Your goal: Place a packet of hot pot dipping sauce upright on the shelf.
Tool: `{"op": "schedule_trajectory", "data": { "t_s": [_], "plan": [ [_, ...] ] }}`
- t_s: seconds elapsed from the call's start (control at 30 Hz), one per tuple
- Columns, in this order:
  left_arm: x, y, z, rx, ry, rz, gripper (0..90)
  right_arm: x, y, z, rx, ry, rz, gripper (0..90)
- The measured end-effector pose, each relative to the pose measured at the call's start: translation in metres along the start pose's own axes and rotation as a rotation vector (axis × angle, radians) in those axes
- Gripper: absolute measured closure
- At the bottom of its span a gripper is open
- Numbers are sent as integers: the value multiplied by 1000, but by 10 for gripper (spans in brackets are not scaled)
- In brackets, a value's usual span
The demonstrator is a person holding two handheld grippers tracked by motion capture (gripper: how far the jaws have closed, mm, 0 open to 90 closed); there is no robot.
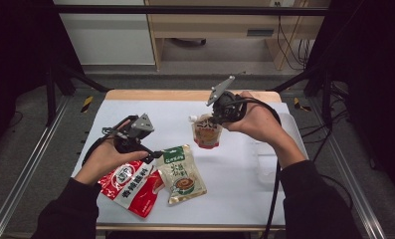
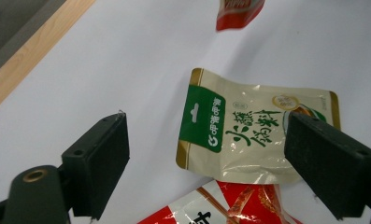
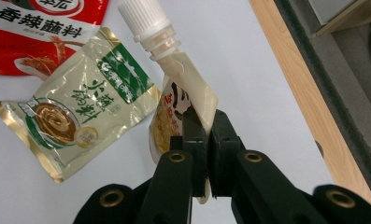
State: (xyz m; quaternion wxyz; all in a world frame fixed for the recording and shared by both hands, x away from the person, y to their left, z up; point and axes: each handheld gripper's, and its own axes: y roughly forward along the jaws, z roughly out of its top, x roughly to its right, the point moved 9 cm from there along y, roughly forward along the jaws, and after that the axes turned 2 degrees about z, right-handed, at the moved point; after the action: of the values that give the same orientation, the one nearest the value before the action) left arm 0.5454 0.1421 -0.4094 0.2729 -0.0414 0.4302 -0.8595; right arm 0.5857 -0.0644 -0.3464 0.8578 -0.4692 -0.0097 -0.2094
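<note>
My right gripper is shut on the upper edge of a spout pouch and holds it off the white table at the back centre. In the right gripper view the pads pinch the pouch just below its white screw cap. My left gripper stands open beside the top of a cream and green sauce pouch. In the left gripper view the jaws are wide apart over this flat pouch, pressing on nothing. A red sauce pouch lies under its near-left edge.
The white table cover ends at a wooden strip along the far side. Metal rails run down both sides of the table. A faint clear plastic item lies at the right, under the person's right forearm.
</note>
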Motion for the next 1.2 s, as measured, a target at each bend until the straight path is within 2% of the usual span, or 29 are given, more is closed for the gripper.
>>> {"op": "schedule_trajectory", "data": {
  "t_s": [0.13, 0.3, 0.4, 0.5, 0.67, 0.93, 1.07, 1.2],
  "plan": [
    [-3, 5, -14, -9, -18, 13, 127, 10, -3, -9, -5, 18, -11, 880],
    [-10, 8, -36, -16, -66, 31, 120, 19, -3, -19, -18, 38, -15, 881],
    [-12, 9, -42, -5, -87, 39, 120, 21, -3, -20, -19, 40, -14, 880],
    [-13, 10, -52, -19, -95, 40, 116, 22, -1, -22, -20, 40, -14, 880],
    [-14, 12, -60, -19, -113, 41, 115, 24, -2, -23, -18, 42, -20, 880],
    [-12, 12, -66, -32, -117, 49, 111, 32, -14, -29, 7, 46, -50, 880],
    [-10, 10, -73, -47, -113, 57, 109, 38, -26, -33, 24, 55, -72, 880],
    [-11, 9, -81, -45, -138, 62, 109, 43, -39, -39, 24, 57, -93, 880]
  ]
}}
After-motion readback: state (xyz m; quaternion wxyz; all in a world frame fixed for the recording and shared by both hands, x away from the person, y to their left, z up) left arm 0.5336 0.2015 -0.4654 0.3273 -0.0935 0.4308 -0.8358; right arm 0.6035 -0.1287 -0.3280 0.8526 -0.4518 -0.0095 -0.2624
